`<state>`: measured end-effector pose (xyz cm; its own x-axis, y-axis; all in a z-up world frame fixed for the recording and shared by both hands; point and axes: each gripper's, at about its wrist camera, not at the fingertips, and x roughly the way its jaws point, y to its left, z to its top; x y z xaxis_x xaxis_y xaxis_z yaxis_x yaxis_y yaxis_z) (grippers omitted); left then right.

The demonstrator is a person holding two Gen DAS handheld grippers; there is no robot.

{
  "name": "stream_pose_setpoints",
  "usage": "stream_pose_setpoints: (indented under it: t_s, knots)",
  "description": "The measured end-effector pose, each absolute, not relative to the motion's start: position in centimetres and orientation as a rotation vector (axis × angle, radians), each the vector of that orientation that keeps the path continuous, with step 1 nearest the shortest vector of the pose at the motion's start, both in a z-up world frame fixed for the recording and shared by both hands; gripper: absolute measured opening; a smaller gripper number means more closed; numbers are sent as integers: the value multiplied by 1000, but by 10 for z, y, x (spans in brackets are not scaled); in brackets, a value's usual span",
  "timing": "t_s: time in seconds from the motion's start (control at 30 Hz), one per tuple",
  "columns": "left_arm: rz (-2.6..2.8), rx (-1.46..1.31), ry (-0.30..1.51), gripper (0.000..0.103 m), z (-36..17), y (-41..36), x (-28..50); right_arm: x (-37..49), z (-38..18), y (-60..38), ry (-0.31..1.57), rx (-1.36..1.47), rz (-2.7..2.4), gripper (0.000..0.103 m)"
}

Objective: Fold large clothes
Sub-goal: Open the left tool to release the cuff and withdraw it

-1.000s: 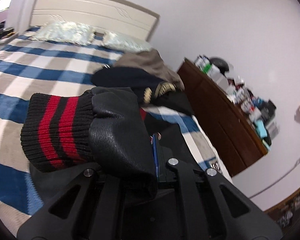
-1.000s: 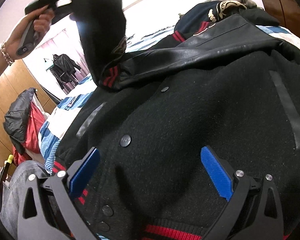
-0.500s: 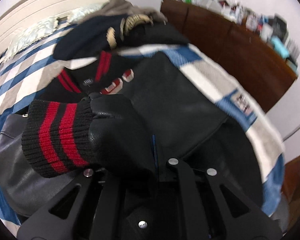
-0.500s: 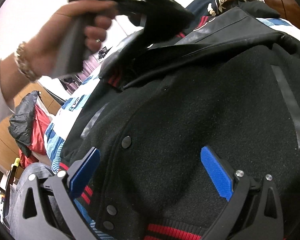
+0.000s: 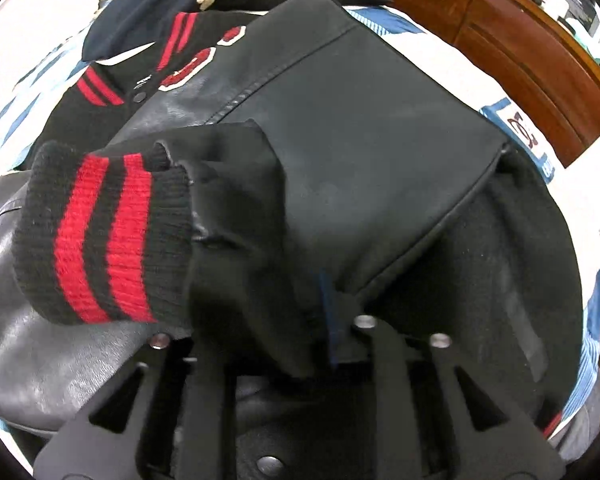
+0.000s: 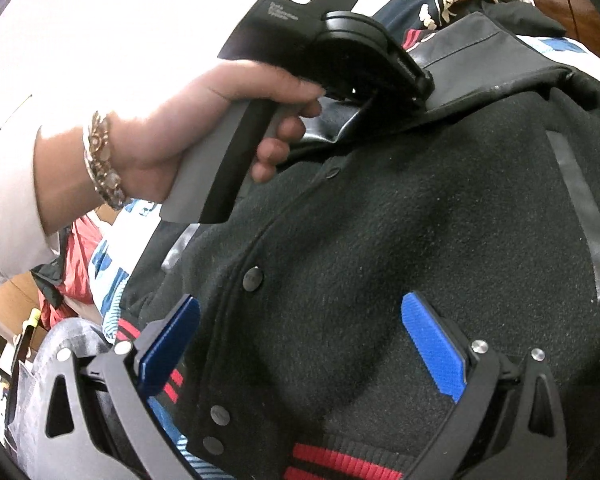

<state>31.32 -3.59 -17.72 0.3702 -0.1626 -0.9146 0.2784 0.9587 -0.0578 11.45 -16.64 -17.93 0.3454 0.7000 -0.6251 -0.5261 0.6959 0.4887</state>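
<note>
A black varsity jacket (image 6: 420, 220) with snap buttons and a red-striped hem lies spread on the bed. Its leather sleeve, ending in a black and red ribbed cuff (image 5: 100, 236), is draped over my left gripper (image 5: 256, 312), low above the jacket's leather panel (image 5: 380, 120). The jaws are opening with the sleeve still between them; one blue pad edge shows, the other finger is hidden under the fabric. In the right wrist view a hand (image 6: 204, 120) holds the left gripper's handle. My right gripper (image 6: 300, 344) stands open just over the jacket front near the hem.
A brown wooden dresser (image 5: 520, 40) with clutter on top runs along the right of the bed. A dark navy garment (image 5: 160, 8) lies beyond the jacket's collar. The blue and white bedcover (image 5: 440, 52) shows around the jacket. A red garment (image 6: 76, 264) sits left of the bed.
The left gripper came down with the sleeve from high over the bed to just above the jacket, tilting downward. Its jaws have spread a little. The right gripper has not moved.
</note>
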Motion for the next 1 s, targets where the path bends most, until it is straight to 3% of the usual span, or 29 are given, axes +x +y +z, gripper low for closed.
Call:
stream_pose_setpoints:
  t_s: [0.03, 0.07, 0.1, 0.13, 0.53, 0.7, 1.0]
  knots:
    - [-268, 116, 1158, 51, -176, -34, 312, 113, -178, -168, 916, 220, 808, 99]
    - [-242, 118, 1153, 62, -175, -31, 311, 112, -176, -170, 906, 236, 819, 99]
    - [-213, 116, 1144, 84, -173, -27, 311, 111, -173, -173, 893, 257, 834, 99]
    - [-193, 91, 1135, 97, -170, -19, 310, 108, -167, -178, 870, 270, 844, 99]
    - [-346, -93, 1044, 97, -134, 26, 229, 93, -75, -220, 663, 215, 824, 99]
    - [-328, -127, 1011, 97, -131, 55, 169, 125, -51, -206, 683, 118, 805, 99]
    - [-248, -196, 982, 97, -163, 90, 98, 213, -48, -97, 800, -67, 779, 99]
